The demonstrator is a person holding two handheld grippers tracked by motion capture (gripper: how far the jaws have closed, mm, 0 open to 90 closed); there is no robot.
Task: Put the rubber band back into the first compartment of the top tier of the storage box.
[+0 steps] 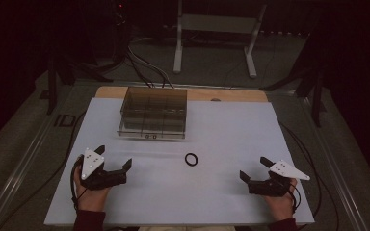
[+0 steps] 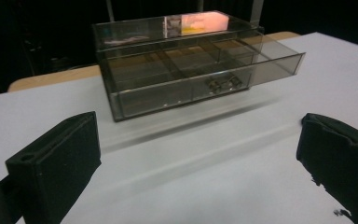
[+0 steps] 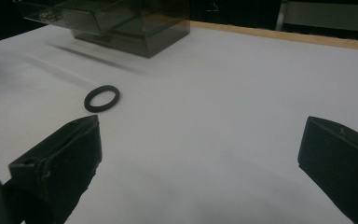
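Item 1: black ring [image 1: 191,159], lying flat on the white table sheet [image 1: 231,139], roughly midway between the 2 grippers and a little forward of them, touched by neither. In the right gripper view the ring [image 3: 102,98] lies ahead of that gripper's left jaw, well short of the box.

Item 2: smoked transparent drawer box [image 1: 153,113], at the far edge of the sheet, left of centre. The left gripper view alone shows its drawer [image 2: 205,74] pulled out, divided into compartments, with 2 small metal fittings on the drawer front; the high view gives only the grid of dividers seen through the lid. The right gripper view shows the box [image 3: 116,25] from its corner, with the drawer projecting.

Item 3: left gripper [image 1: 113,163], held in a hand at the near left of the sheet, jaws spread wide with nothing between them; grey three-cornered plate on top.

Item 4: right gripper [image 1: 255,170], held in a hand at the near right, jaws likewise spread wide and empty.

Item 5: wooden table edge [image 1: 231,95], visible beyond the sheet.
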